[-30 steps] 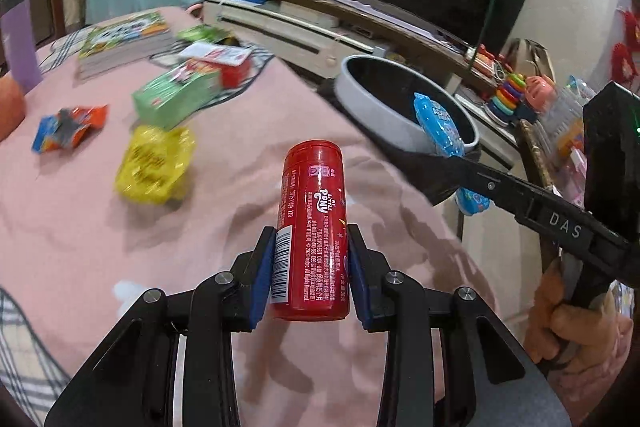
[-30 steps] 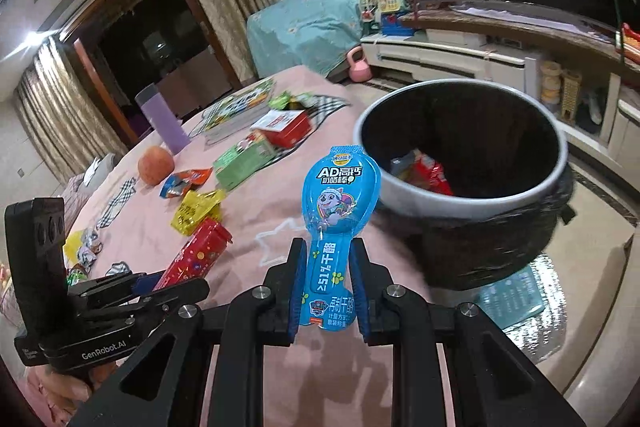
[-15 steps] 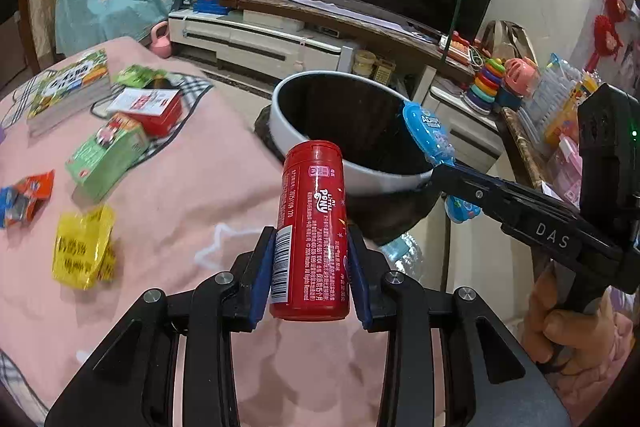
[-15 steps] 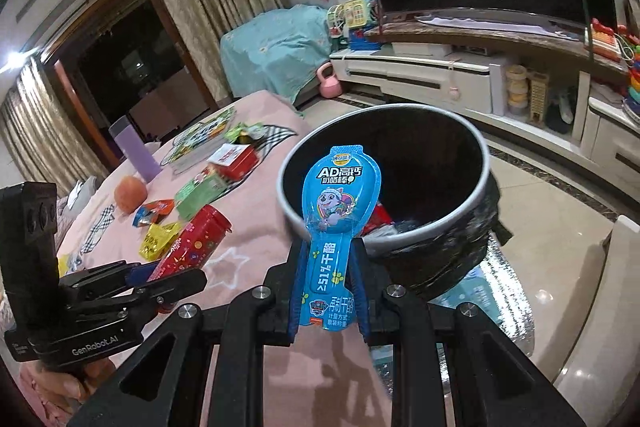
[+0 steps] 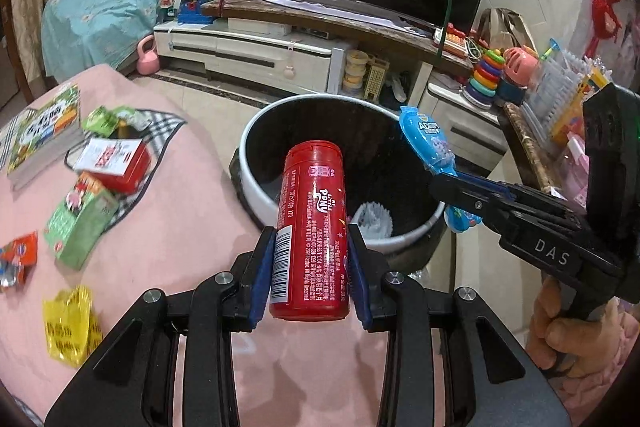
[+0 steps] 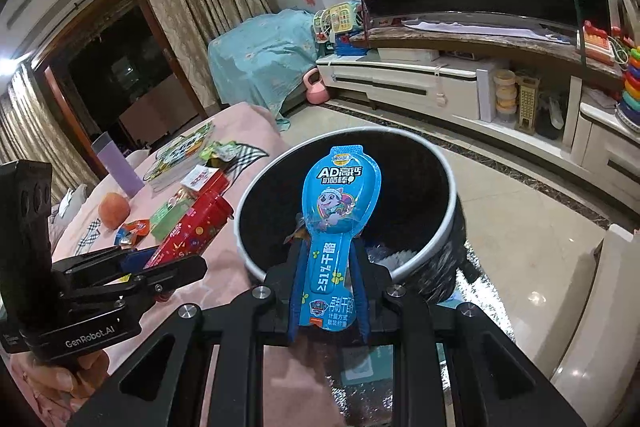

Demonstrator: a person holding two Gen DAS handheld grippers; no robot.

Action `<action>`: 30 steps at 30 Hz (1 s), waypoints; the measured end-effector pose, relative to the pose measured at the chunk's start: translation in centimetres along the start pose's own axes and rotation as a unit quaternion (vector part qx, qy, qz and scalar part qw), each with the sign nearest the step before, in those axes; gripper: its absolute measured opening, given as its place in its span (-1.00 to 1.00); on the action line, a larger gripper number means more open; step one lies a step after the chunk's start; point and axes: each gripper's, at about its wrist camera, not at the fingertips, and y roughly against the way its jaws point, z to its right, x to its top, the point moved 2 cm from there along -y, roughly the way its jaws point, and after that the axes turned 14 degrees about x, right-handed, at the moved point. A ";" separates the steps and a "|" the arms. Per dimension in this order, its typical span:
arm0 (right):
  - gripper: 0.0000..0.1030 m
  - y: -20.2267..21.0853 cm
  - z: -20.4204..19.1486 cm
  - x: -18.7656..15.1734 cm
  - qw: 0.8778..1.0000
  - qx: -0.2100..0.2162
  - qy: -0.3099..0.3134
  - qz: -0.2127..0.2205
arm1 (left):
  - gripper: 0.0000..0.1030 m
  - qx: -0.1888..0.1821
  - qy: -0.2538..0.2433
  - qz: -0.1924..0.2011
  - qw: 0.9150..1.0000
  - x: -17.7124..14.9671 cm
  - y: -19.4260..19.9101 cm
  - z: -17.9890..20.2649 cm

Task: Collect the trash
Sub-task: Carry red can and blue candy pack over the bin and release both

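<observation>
The left gripper (image 5: pixel 311 275) is clamped on a red cylindrical candy tub (image 5: pixel 312 227), its blue pads pressing both sides of the lower half. The tub's top overlaps the near rim of the trash bin (image 5: pixel 256 187) in the left wrist view; whether it is truly above the opening cannot be judged.

The right gripper (image 6: pixel 328 291) has closed narrowly on the stem of a blue cheese-stick wrapper (image 6: pixel 336 211), whose round head stands in front of the bin's dark mouth. In the left wrist view the same wrapper (image 5: pixel 428 143) lies by the bin's far right rim, with part of it hidden behind the right gripper's fingers.

The bin is white-rimmed with a black liner, beside the edge of the pink cloth (image 5: pixel 180 219). Inside it, only a crumpled white piece (image 5: pixel 372 223) is clear; the rest is too dark to read.

On the cloth left of the bin lie a red and white box (image 5: pixel 116 163), a green carton (image 5: pixel 80 223), a yellow wrapper (image 5: pixel 72 323), blurred, an orange wrapper (image 5: pixel 16 259) cut off by the frame edge, and a stack of books (image 5: pixel 44 131). A hand (image 5: pixel 568 327) grips the right gripper's handle, partly out of frame.
</observation>
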 end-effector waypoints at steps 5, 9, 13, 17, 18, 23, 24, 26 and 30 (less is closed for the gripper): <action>-0.57 -0.3 1.0 1.0 1.000 -0.007 0.001 -0.002 | -0.37 0.002 -0.010 0.000 1.000 1.2 -0.9 0.8; -0.57 -0.8 1.7 1.5 1.000 -0.012 -0.002 -0.007 | -0.37 0.005 -0.019 -0.004 1.000 2.0 -1.8 1.4; -0.57 -1.3 2.0 1.8 1.000 -0.015 0.000 -0.014 | -0.37 0.006 -0.022 -0.007 1.000 2.5 -2.3 1.7; -0.57 -1.7 2.4 2.1 1.000 -0.018 0.001 -0.020 | -0.37 0.005 -0.023 -0.009 1.000 2.9 -2.8 2.0; -0.57 -1.8 2.5 2.1 1.000 -0.018 0.000 -0.022 | -0.36 0.006 -0.025 -0.010 1.000 3.0 -2.9 2.1; -0.57 -2.0 2.8 2.0 0.999 -0.019 -0.005 -0.027 | -0.36 0.007 -0.021 -0.015 1.000 3.1 -3.5 1.9; -0.57 -2.1 2.9 2.0 0.999 -0.019 -0.006 -0.028 | -0.36 0.007 -0.019 -0.017 1.000 3.1 -3.6 1.9; -0.57 -2.2 3.1 2.1 0.999 -0.020 -0.007 -0.030 | -0.36 0.006 -0.017 -0.020 1.000 3.2 -3.8 1.8; -0.53 -2.5 3.5 2.4 0.999 -0.018 -0.011 -0.035 | -0.36 -0.002 -0.015 -0.026 1.000 3.3 -4.2 1.8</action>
